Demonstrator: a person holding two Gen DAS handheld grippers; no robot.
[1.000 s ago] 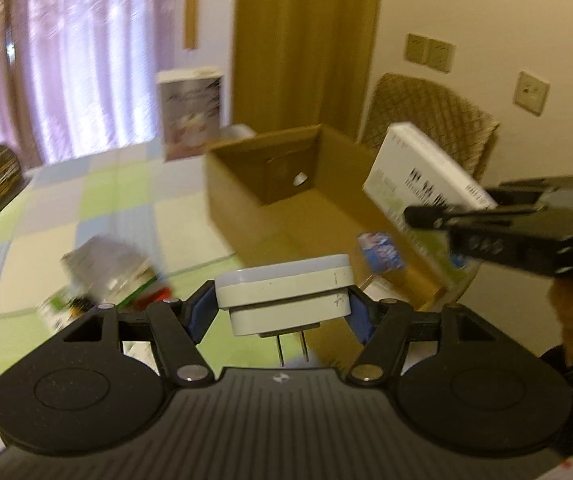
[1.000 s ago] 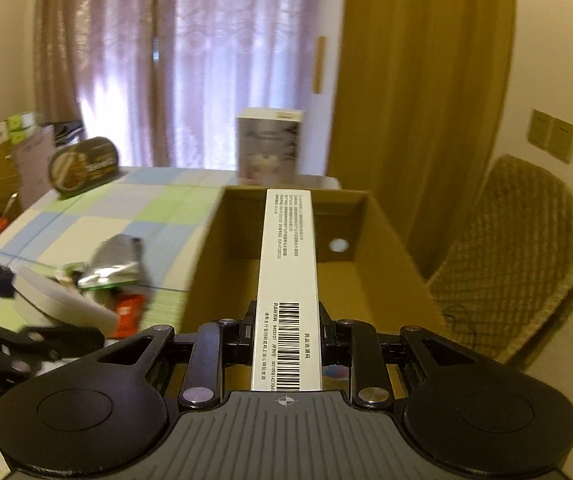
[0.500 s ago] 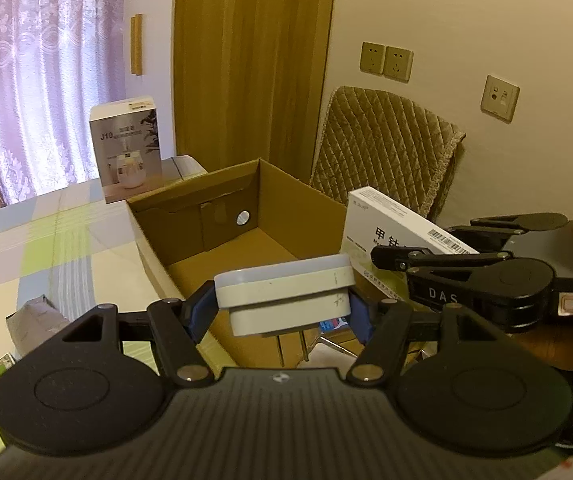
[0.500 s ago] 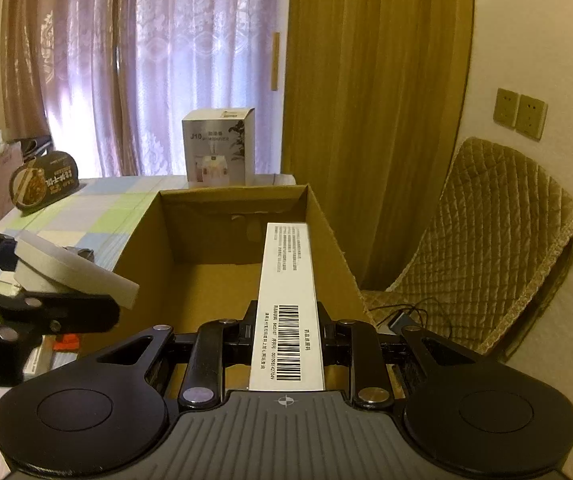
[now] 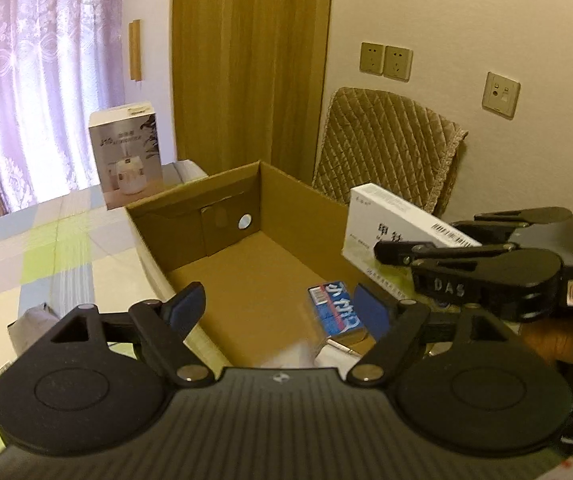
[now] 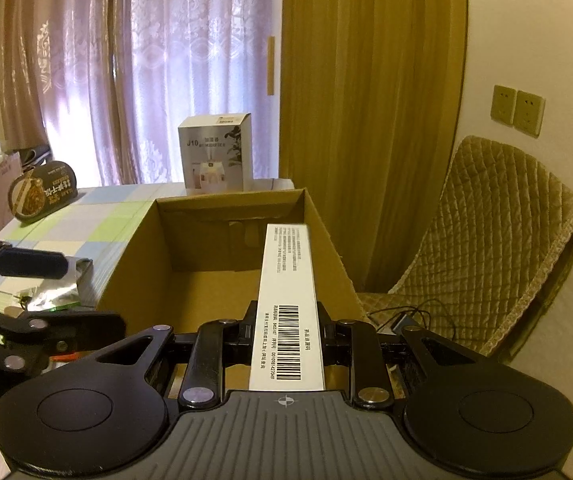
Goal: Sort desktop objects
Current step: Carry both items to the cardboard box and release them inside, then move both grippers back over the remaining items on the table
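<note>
Our left gripper [image 5: 282,304] is wide open and empty above the cardboard box [image 5: 246,280]; only its view shows the blue packet [image 5: 336,310] inside. Our right gripper [image 6: 286,336] clamps the white carton [image 6: 288,300].

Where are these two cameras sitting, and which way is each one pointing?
Left wrist view: rides on the left gripper, looking along its open jaws into the cardboard box; the right gripper with its white carton and part of a hand show at right.
Right wrist view: rides on the right gripper, jaws shut on the white carton, facing the box and curtains; the left gripper shows at left.
Both share the box, the humidifier box and the quilted chair.
</note>
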